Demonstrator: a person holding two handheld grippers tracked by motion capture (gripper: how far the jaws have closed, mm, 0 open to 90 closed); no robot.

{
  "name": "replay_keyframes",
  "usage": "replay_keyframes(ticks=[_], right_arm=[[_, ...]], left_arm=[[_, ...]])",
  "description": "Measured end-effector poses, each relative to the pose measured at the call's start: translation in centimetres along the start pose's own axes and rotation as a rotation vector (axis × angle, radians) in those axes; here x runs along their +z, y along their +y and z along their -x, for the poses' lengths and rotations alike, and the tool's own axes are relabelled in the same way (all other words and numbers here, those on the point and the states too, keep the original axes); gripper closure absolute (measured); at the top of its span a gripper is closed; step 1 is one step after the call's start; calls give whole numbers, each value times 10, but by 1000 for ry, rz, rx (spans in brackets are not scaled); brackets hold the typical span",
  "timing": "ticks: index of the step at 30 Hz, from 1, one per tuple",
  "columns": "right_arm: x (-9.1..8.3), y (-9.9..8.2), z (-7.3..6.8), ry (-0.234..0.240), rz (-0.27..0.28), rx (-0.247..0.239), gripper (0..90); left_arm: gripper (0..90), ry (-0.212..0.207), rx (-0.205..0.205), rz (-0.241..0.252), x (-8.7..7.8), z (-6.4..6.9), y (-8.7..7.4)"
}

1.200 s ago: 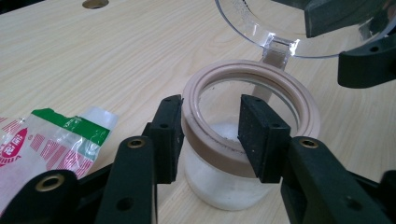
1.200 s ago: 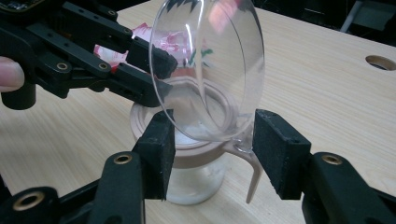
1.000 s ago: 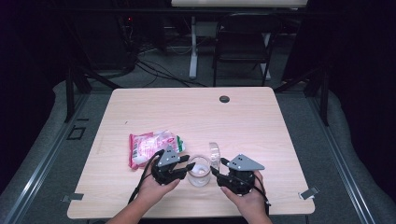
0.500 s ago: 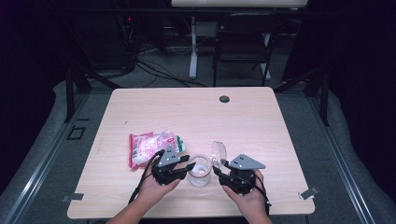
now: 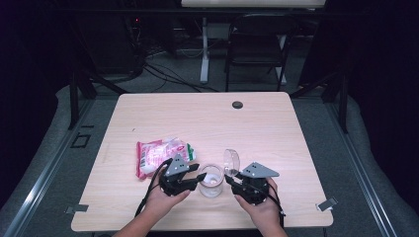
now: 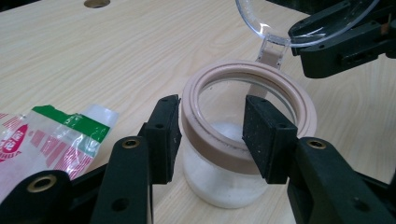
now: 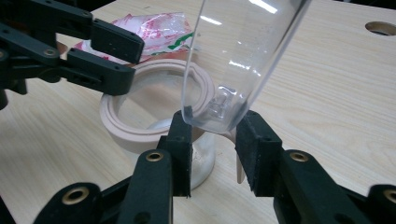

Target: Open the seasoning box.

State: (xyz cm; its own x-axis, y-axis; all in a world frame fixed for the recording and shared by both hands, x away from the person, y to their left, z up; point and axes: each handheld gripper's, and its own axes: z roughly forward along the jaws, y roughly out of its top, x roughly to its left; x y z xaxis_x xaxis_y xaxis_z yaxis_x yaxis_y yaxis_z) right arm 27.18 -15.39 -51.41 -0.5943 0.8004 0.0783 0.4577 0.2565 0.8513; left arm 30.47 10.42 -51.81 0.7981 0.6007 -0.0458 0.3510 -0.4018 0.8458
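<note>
Jar (image 5: 211,181) clear, beige rim (image 6: 247,79); lid (image 5: 230,162) clear; packet (image 5: 158,154) red-white, green strip; table (image 5: 197,118) pale wood.

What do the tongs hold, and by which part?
Right tongs, just closing, pinch the clear lid at its lower edge. Left tongs, just opening, straddle the jar rim; grip unclear.
</note>
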Motion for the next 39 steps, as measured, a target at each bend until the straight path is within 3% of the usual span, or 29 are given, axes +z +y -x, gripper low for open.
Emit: replay_keyframes(ticks=[6, 17, 27, 34, 39], right_arm=[[4, 1, 9, 27, -6, 50, 729], [13, 7, 24, 46, 1, 79, 744], [18, 13, 39, 45, 22, 106, 748], [19, 18, 52, 46, 46, 165, 739], [20, 21, 60, 49, 56, 178, 734]], left_arm=[[541, 12, -13, 26, -7, -3, -3], [541, 65, -26, 8, -19, -7, -12], [539, 100, -40, -2, -26, -11, -19], [536, 129, -55, 3, -35, -15, -24], [535, 149, -66, 2, -39, -18, -27]])
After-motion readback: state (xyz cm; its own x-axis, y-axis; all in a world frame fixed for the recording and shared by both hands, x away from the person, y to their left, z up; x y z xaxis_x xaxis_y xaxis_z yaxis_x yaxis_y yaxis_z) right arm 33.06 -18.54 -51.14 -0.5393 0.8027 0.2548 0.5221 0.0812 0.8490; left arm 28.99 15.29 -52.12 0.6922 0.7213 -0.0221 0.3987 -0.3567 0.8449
